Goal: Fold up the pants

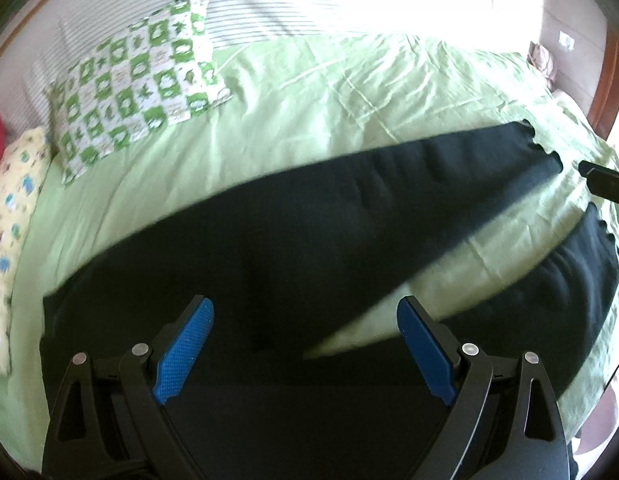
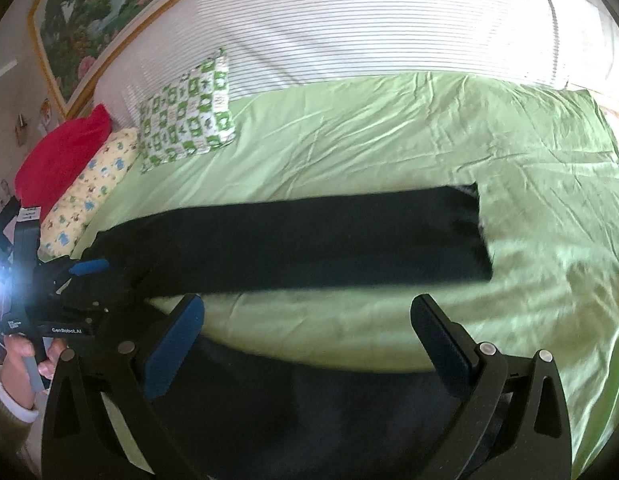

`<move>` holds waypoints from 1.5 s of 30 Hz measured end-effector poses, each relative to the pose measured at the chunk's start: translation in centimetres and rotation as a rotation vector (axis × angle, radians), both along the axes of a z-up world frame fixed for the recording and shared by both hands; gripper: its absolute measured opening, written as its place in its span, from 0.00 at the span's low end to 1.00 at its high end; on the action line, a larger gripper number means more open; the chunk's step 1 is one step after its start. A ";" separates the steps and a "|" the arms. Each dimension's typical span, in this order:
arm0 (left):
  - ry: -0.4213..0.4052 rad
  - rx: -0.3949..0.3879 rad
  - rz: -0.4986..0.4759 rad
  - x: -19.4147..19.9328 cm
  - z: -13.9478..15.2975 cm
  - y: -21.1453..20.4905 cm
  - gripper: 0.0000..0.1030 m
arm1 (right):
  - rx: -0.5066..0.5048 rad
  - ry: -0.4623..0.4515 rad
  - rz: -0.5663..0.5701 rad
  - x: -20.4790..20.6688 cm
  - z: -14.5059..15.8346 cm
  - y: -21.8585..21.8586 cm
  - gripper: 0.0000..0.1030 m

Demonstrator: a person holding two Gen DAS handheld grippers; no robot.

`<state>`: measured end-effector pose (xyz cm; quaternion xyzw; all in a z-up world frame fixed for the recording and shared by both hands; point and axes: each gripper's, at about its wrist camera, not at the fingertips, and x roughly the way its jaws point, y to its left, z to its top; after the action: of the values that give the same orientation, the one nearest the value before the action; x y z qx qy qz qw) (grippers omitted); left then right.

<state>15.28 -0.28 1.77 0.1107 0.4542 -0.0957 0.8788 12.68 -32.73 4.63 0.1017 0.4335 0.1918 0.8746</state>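
Note:
Black pants (image 1: 293, 232) lie spread flat on a green bed sheet (image 1: 293, 92), waist at the left, both legs running right with a wedge of sheet between them. My left gripper (image 1: 305, 320) is open and empty, hovering over the waist and crotch area. My right gripper (image 2: 307, 320) is open and empty, above the near leg (image 2: 293, 404), with the far leg (image 2: 293, 244) lying ahead of it. The left gripper also shows in the right wrist view (image 2: 81, 276) at the waist end. A tip of the right gripper (image 1: 601, 180) shows by the far leg's cuff.
A green-and-white patterned pillow (image 2: 187, 112), a yellow printed pillow (image 2: 89, 184) and a red cushion (image 2: 61, 160) lie at the bed's left end. A striped white blanket (image 2: 349, 28) lies along the far side. The bed's edge runs at the right.

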 end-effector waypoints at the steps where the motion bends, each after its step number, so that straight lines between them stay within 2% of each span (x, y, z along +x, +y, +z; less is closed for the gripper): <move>1: 0.001 0.003 -0.008 0.9 0.1 -0.1 0.91 | -0.001 0.004 -0.003 0.7 -0.1 -0.3 1.00; 7: 0.019 0.011 -0.086 5.2 -0.1 -1.1 0.91 | -0.013 0.038 -0.038 4.4 -0.9 -2.5 0.97; 13: 0.064 0.031 -0.161 9.2 -1.2 -2.4 0.91 | -0.029 0.096 -0.073 7.9 -2.3 -4.8 0.79; 21: 0.114 0.062 -0.266 13.8 -2.4 -4.0 0.91 | -0.066 0.146 -0.104 10.5 -3.9 -6.6 0.76; 25: 0.145 0.103 -0.319 15.8 -3.6 -5.1 0.91 | -0.065 0.174 -0.111 11.8 -5.0 -7.2 0.75; 28: 0.202 0.108 -0.358 17.2 -4.9 -5.7 0.90 | -0.050 0.197 -0.106 12.7 -5.8 -7.1 0.65; 30: 0.258 0.092 -0.372 17.8 -5.9 -5.9 0.82 | -0.059 0.209 -0.100 13.1 -6.4 -6.8 0.55; 31: 0.272 0.080 -0.377 17.9 -6.0 -6.0 0.80 | -0.065 0.211 -0.100 13.3 -6.5 -6.7 0.43; 32: 0.275 0.071 -0.390 17.8 -5.9 -6.1 0.70 | -0.064 0.209 -0.100 13.4 -6.5 -6.7 0.31; 33: 0.284 0.057 -0.405 17.6 -5.6 -6.2 0.49 | -0.053 0.207 -0.096 13.4 -6.4 -6.6 0.25; 34: 0.305 0.038 -0.424 17.4 -5.3 -6.3 0.36 | -0.036 0.203 -0.091 13.4 -6.3 -6.7 0.13; 35: 0.318 0.031 -0.433 17.1 -5.1 -6.5 0.15 | -0.018 0.197 -0.087 13.3 -6.0 -6.7 0.11; 38: 0.277 0.062 -0.448 15.4 -4.2 -7.2 0.08 | -0.003 0.164 -0.074 12.5 -4.9 -6.7 0.10; 45: 0.234 -0.041 -0.408 11.5 -0.8 -6.2 0.05 | 0.102 0.083 -0.031 9.3 -1.0 -7.5 0.10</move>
<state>26.82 -6.44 0.94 0.1708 0.5190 -0.2928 0.7847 21.95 -40.21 3.64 0.1606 0.4572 0.1958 0.8525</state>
